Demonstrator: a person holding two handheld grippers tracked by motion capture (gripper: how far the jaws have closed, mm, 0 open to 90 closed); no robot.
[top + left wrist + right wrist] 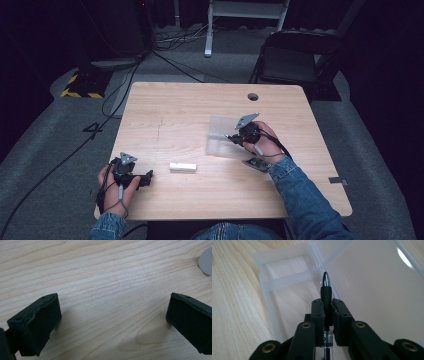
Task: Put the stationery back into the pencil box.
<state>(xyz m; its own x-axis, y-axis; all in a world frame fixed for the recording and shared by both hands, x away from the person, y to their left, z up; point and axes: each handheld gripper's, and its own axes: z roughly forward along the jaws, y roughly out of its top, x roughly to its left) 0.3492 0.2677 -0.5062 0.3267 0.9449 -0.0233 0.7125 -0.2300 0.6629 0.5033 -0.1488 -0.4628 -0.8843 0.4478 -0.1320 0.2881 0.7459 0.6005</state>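
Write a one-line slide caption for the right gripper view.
Right gripper clamps a pen, tip aimed over an open clear plastic case on the wooden table.

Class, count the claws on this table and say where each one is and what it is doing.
2. The left claw rests near the table's front left edge, jaws wide open on nothing. The right claw is clamped on a pen, over the clear plastic case at the right.

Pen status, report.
Right tool shut on pen, over open clear box. Left tool open, empty, on table. Nothing in the way.
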